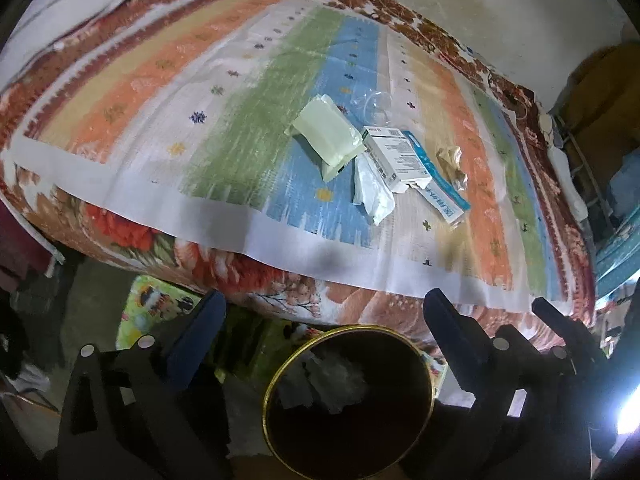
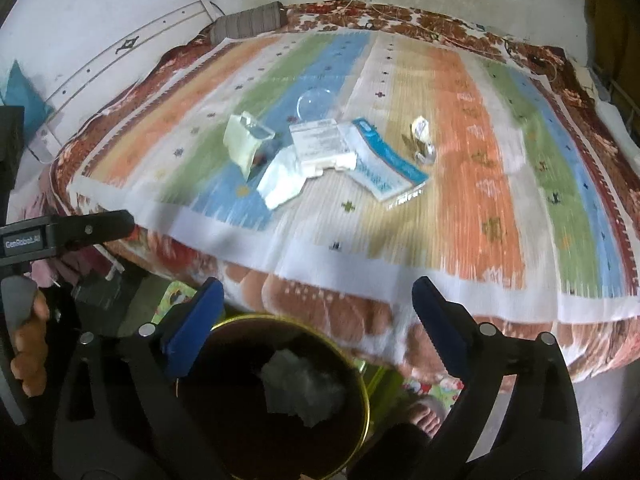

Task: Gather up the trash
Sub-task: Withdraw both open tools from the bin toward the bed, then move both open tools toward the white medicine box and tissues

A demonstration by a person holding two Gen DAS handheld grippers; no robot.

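Observation:
Trash lies on a striped cloth (image 1: 224,92) on the bed: a pale green packet (image 1: 326,134), a white box (image 1: 396,158), a blue-and-white carton (image 1: 440,188), a crumpled white wrapper (image 1: 372,194), a clear plastic cup (image 1: 378,104) and a crumpled tan scrap (image 1: 452,162). The same pile shows in the right wrist view around the white box (image 2: 322,146). A dark bin with a gold rim (image 1: 280,364) stands on the floor below, with white crumpled trash (image 2: 300,386) inside. My left gripper (image 1: 324,320) and right gripper (image 2: 316,308) are both open and empty, above the bin.
The bed's floral blanket edge (image 1: 280,288) hangs in front of the bin. A colourful mat (image 1: 148,312) lies on the floor. A grey pillow (image 2: 248,22) sits at the far bed end. The left gripper's body (image 2: 68,232) and the person's hand (image 2: 28,356) show at left, a bare foot (image 2: 424,412) beside the bin.

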